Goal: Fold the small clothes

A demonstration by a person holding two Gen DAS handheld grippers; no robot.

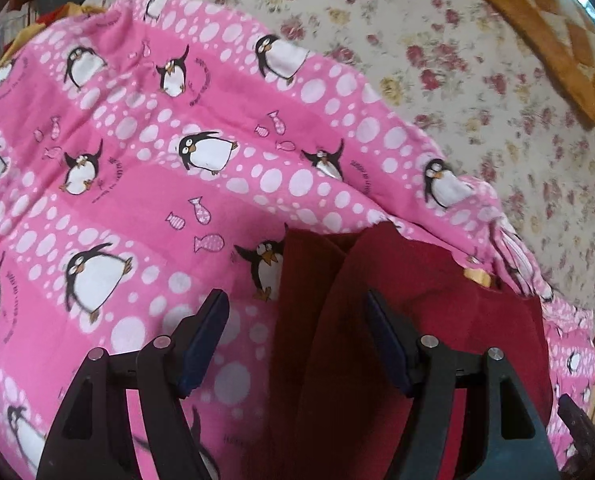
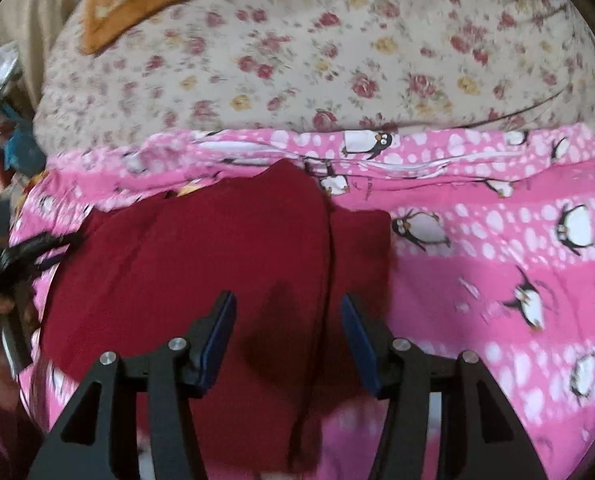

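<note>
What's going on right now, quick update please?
Left gripper open, right gripper open, both empty. Dark red garment flat on pink penguin blanket. Nothing in the way.

Soft, even daylight; no glare, only faint shadows. Both views bow strongly, with black vignette at the corners. Right wrist view smeared by motion blur, worst on the floral bedspread [image 2: 337, 60] toward 12 o'clock. Left wrist view sharper; pink penguin cloth [image 1: 145, 168] legible.

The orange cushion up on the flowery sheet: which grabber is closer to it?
Neither clearly. Both the left gripper and right gripper hang open over the red garment, far below the orange cushion.
</note>
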